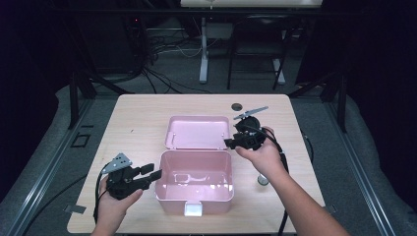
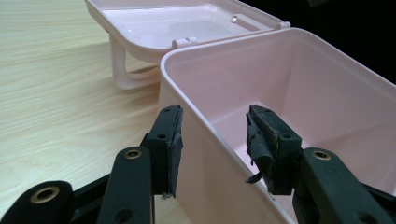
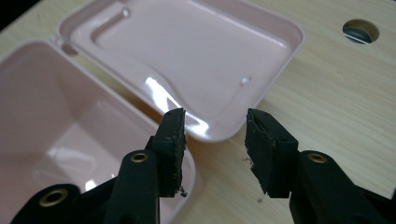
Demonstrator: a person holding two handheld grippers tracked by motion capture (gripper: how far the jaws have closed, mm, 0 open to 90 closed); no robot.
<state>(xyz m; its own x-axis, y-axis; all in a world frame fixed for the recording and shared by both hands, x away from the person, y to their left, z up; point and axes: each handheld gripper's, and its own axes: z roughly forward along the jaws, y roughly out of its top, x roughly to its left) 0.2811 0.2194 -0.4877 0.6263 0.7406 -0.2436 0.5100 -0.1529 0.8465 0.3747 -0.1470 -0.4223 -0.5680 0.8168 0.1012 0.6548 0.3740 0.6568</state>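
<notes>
An open pink plastic box (image 1: 196, 199) stands mid-table with a white latch (image 1: 193, 210) on its front. Its lid (image 1: 199, 132) lies flat behind it, hinged back. My left gripper (image 1: 151, 172) is at the box's left side. In the left gripper view its jaws (image 2: 215, 135) stand apart astride the box's wall (image 2: 327, 93), and I see no pad pressing on it. My right gripper (image 1: 230, 143) hovers at the lid's right near corner, and in the right gripper view it (image 3: 215, 135) is open over the lid (image 3: 187, 51) with nothing between the jaws. The box looks empty inside.
The wooden table has a round cable hole (image 1: 237, 106) behind the lid on the right. A small round metal piece (image 1: 263, 180) lies beside my right forearm. Cables and dark stands crowd the floor past the far edge.
</notes>
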